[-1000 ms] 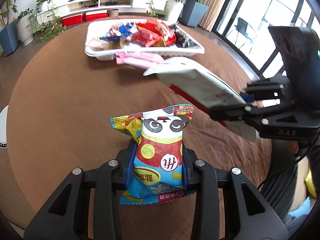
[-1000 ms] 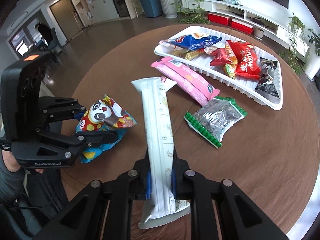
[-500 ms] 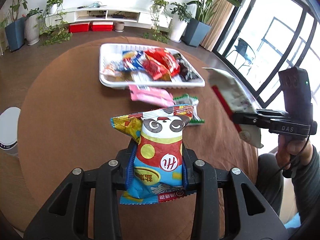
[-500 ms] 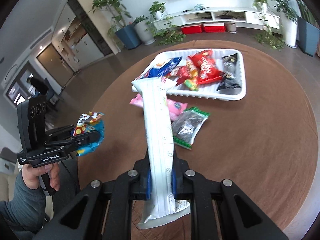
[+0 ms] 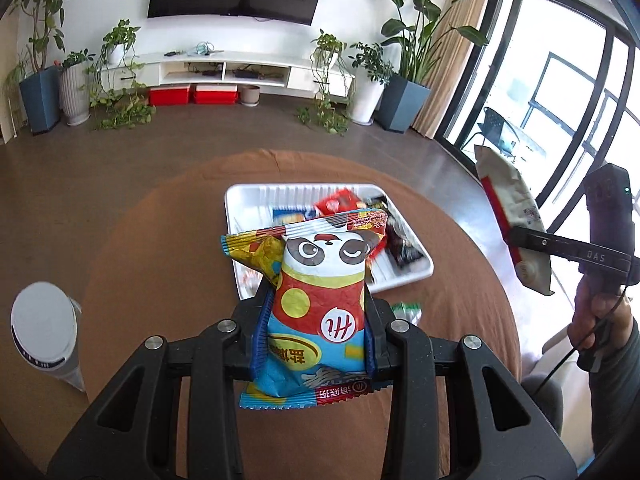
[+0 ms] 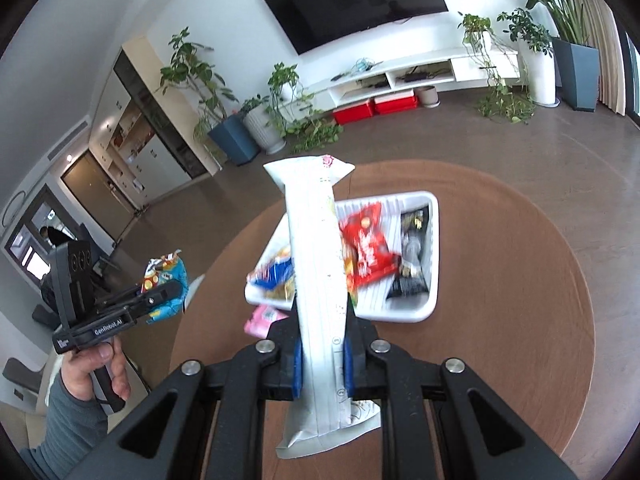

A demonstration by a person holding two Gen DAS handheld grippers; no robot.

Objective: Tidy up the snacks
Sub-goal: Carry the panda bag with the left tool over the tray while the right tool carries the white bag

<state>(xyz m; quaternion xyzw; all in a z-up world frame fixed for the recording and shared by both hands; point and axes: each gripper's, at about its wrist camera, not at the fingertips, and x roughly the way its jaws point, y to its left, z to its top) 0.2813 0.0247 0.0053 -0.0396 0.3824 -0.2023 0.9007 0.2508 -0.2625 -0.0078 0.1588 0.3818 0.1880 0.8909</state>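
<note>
Snacks are the matter here — a panda-print packet [image 5: 320,312] is clamped upright in the left claw [image 5: 316,340], and a long white packet [image 6: 320,300] is pinched at its lower part in the right claw [image 6: 320,364], jaws drawn tight together on its thin body; both hang above the round brown worktop [image 5: 160,264], probably lifted clear for carrying to the white tray [image 5: 236,208] at twelve o'clock, where red, blue and black packets already lie. Only the left view shows a green-edged packet [image 5: 406,309] just past its claw at two o'clock; only the right view shows a pink packet [image 6: 264,318] beside the tray's near edge, at ten o'clock of its claw.
</note>
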